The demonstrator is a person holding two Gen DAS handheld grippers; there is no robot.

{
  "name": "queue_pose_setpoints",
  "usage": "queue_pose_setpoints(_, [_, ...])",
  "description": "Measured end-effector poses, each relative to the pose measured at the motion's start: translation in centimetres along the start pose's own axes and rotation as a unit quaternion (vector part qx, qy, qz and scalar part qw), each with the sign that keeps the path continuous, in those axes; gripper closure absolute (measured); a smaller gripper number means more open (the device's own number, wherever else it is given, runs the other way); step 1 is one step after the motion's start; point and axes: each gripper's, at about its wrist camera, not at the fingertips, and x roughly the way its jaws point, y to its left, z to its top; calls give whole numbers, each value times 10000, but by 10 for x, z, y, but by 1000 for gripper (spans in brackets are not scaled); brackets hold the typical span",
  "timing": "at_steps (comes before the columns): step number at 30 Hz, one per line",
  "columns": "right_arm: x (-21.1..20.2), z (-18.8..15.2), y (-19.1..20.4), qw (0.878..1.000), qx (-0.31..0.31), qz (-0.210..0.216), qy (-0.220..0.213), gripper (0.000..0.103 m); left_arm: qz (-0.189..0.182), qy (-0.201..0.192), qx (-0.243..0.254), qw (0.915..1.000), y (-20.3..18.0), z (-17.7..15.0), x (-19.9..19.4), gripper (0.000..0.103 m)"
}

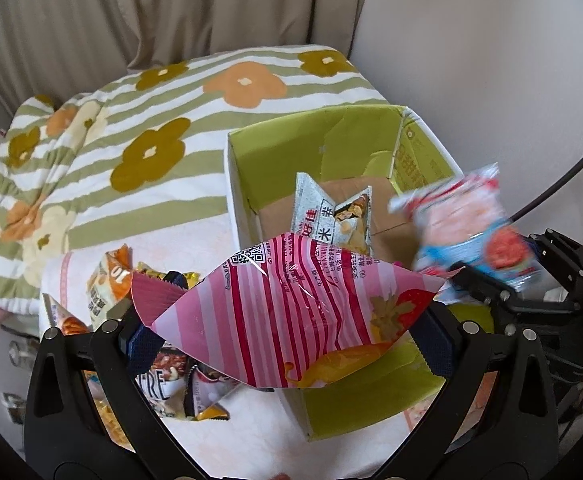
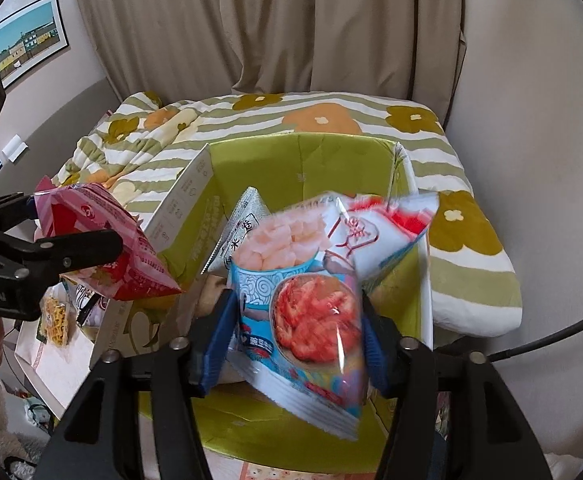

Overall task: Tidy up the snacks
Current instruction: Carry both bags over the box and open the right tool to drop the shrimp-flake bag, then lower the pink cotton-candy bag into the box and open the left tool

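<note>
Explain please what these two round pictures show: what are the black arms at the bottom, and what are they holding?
Each picture comes from a camera mounted on a hand-held gripper that a person carries, with no robot involved. The left hand-held gripper clamps a pink striped plastic snack bag. The right hand-held gripper has a blue-and-white shrimp snack bag between its blue pads, above an open green cardboard box. A grey snack packet already lies inside. More snacks wait on the bed beside a flowered striped blanket.
</note>
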Motion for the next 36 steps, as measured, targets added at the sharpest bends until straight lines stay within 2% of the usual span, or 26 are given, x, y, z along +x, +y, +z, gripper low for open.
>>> queue_pose_setpoints(2, [-3, -1, 0, 10000, -45, 6, -80, 7, -58, -46, 3, 10000, -3, 0, -3, 1])
queue_pose_setpoints(3, [-3, -2, 0, 9999, -71, 16, -118, 4, -71, -70, 13, 9999, -4, 0, -5, 1])
queue_pose_setpoints(11, [-6, -10, -1, 9998, -151, -38, -142, 3, -93, -46, -26, 9999, -7, 0, -5, 1])
queue_pose_setpoints(19, [-9, -16, -9, 9999, -29, 21, -127, 3, 12, 208, 142, 9997, -19, -4, 6, 1])
queue_pose_setpoints(22, [-10, -17, -10, 9999, 11, 24, -137, 3, -122, 124, 132, 9998, -22, -4, 1, 1])
queue_pose_setpoints(30, [-13, -24, -17, 9997, 158, 18, -198, 3, -112, 207, 229, 9995, -29, -5, 4, 1])
queue_pose_setpoints(36, [-13, -31, -21, 9991, 328, 33, -262, 3, -323, 201, 193, 9991, -26, -7, -1, 1])
